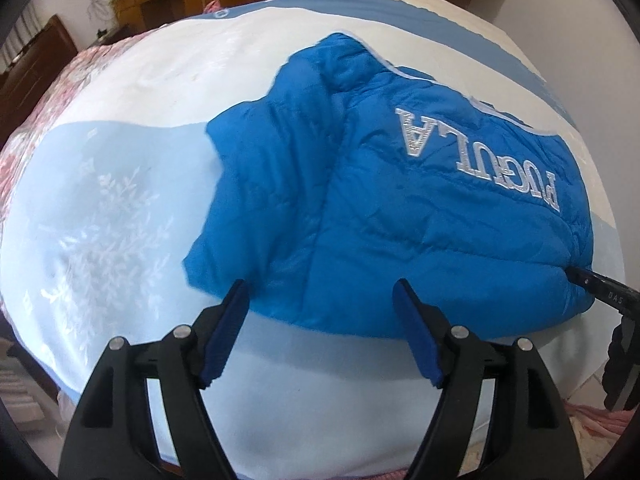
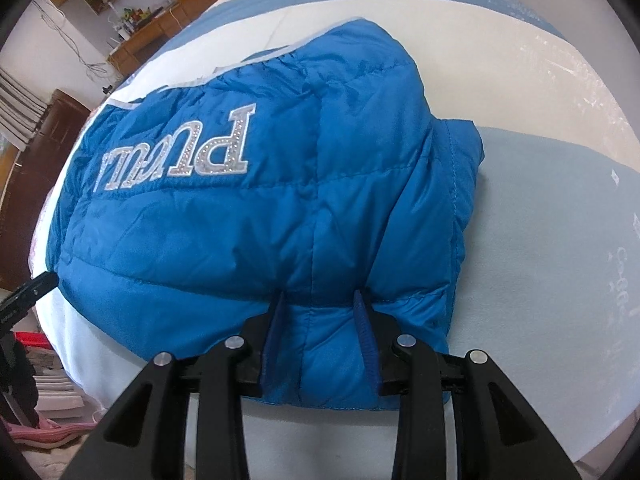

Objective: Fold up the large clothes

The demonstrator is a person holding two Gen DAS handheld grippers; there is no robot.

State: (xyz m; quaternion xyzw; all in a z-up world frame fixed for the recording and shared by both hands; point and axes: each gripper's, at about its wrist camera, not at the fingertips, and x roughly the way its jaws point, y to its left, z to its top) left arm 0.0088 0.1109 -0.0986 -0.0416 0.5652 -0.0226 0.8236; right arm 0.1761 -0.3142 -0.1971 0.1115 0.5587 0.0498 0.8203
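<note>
Looking along the bed (image 1: 120, 200), I see bare sheet left of the jacket (image 1: 400, 208). My left claw (image 1: 320, 292) gapes wide, empty, at its near hem; my right claw (image 2: 320, 304) pinches the hem.

my left gripper (image 1: 320, 300) has black, triangular-cutout plastic arms, each fastened with two round silver pivot screws, ending in flat fingers (image 1: 226, 334) faced with ribbed dark-blue pads. my right gripper (image 2: 320, 316) is built alike: black arms with matching cutouts, four silver screw heads in a row, and ribbed blue pads (image 2: 367, 340). seen from the left wrist view, its black finger carries small white lettering, too small to read in full.
</note>
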